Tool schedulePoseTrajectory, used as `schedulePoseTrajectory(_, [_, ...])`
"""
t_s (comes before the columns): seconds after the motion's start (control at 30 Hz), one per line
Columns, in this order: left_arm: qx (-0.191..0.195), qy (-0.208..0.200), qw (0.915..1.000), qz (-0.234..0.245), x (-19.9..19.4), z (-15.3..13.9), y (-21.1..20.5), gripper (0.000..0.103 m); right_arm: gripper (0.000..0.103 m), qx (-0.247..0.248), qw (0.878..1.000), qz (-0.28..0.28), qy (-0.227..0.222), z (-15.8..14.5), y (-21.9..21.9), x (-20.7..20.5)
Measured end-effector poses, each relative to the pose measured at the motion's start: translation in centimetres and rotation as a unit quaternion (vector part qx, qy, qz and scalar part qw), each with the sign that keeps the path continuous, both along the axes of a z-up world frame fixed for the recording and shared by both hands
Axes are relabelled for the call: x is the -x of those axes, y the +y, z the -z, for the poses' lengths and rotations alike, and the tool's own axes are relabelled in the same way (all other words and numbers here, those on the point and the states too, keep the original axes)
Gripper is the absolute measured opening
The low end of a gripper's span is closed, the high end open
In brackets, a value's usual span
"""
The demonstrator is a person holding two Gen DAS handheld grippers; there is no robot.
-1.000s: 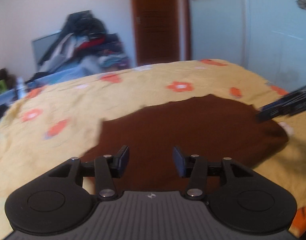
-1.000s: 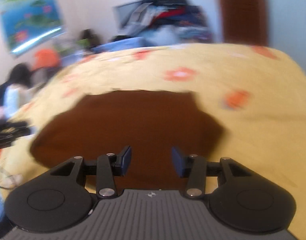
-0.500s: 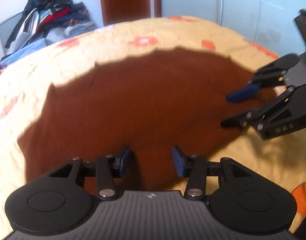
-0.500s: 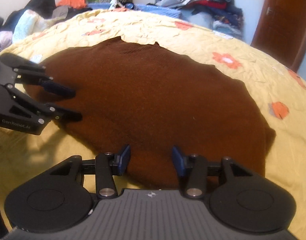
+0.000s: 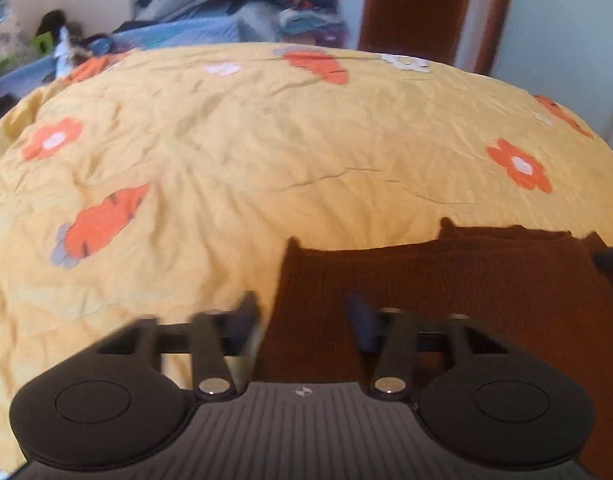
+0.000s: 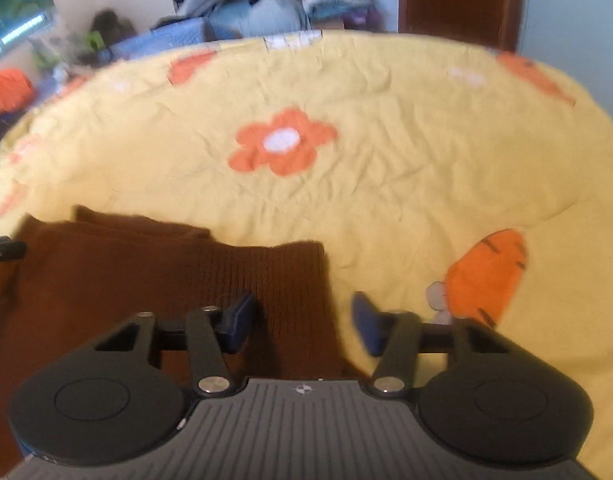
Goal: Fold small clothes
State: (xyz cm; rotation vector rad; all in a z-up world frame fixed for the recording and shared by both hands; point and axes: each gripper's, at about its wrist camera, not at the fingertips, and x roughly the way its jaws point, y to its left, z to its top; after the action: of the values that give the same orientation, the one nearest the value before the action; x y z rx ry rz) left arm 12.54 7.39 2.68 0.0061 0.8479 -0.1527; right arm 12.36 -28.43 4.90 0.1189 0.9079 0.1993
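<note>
Both grippers, left (image 5: 302, 320) and right (image 6: 302, 320), are closing around the brown sweater's (image 5: 446, 288) corners, pads not yet pressing. Its lower part is hidden behind them, and their fingers are blurred.

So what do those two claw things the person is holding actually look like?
Both look alike. The left gripper and right gripper each have a grey ribbed body with a small logo, two rounded black side plates with an oval recess, black link arms joined by silver pivot pins, and dark blue pads on the fingertips. No cables, hands or sleeves show.
</note>
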Motion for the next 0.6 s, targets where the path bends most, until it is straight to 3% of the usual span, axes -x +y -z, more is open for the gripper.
schedulePoseTrajectory(0.03, [-0.008, -0.014, 0.9999, 0.003, 0.4, -0.3, -0.7, 0.005, 0.013, -0.024, 1.0, -0.004, 0.007, 0.0, -0.1, -0.2])
schedulePoseTrajectory(0.1, [-0.041, -0.052, 0.9978, 0.003, 1.1, -1.0, -1.5, 0.005, 0.014, -0.024, 0.999, -0.007, -0.033, -1.2, -0.7, 0.7])
schedulePoseTrajectory(0.17, [-0.067, -0.063, 0.9957, 0.01, 1.1, -1.0, -2.0, 0.005, 0.014, -0.025, 0.998, 0.017, -0.058, -1.8, -2.1, 1.8])
schedulePoseTrajectory(0.27, [-0.117, -0.053, 0.9916, 0.015, 0.6, 1.3, -2.7, 0.005, 0.012, -0.046, 0.997, 0.049, -0.033, 1.0, -4.1, 1.7])
schedulePoseTrajectory(0.33, [-0.128, -0.072, 0.989, 0.014, 1.2, 1.3, -3.0, 0.006, 0.015, -0.039, 0.996, 0.055, -0.054, 1.0, -3.5, 2.7])
schedulePoseTrajectory(0.4, [-0.122, -0.073, 0.9898, 0.011, 1.8, 0.3, -2.8, 0.011, 0.05, -0.033, 0.997, 0.057, -0.049, 0.4, -2.6, 3.1])
schedulePoseTrajectory(0.43, [-0.117, -0.081, 0.9897, 0.009, 2.6, -0.5, -2.5, 0.012, 0.058, -0.025, 0.996, 0.056, -0.061, -0.3, -2.2, 3.8])
schedulePoseTrajectory(0.53, [-0.089, -0.114, 0.9894, 0.01, 7.1, -3.0, -1.4, 0.026, 0.063, -0.02, 0.993, 0.046, -0.103, -2.9, -1.7, 7.4])
schedulePoseTrajectory(0.6, [-0.05, -0.119, 0.9914, 0.019, 10.0, -3.7, -0.9, 0.049, 0.063, -0.022, 0.994, 0.023, -0.107, -3.8, -1.1, 9.6])
